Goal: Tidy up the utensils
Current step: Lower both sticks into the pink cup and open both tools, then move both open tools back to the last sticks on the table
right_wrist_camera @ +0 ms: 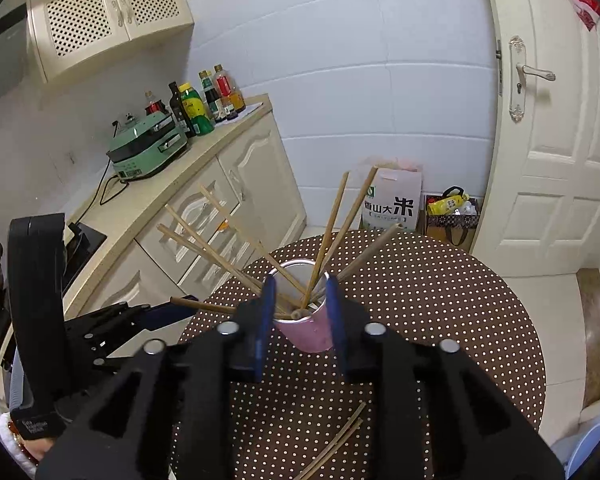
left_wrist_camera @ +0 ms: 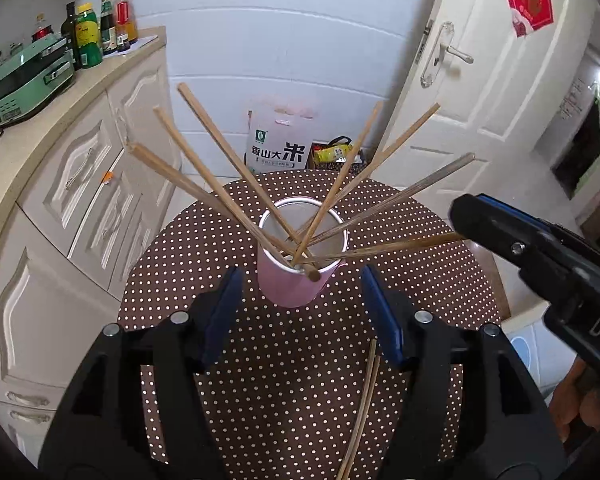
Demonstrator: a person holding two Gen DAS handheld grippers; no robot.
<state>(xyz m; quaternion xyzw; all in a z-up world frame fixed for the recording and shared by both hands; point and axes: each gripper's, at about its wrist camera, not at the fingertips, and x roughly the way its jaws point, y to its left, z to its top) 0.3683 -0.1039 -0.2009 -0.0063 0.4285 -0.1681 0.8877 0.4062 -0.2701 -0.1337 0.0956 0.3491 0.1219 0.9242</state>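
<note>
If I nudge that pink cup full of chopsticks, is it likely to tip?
Probably fairly tippy: the pink cup is tall and narrow, and the chopsticks splay far beyond its rim, raising the weight. It may also drag on the dotted tablecloth rather than slide.

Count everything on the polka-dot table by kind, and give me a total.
Chopsticks standing in the cup: 8
Pink cup: 1
Thin pale sticks lying flat on the table: 2, as far as I can tell
Total: 11
</note>
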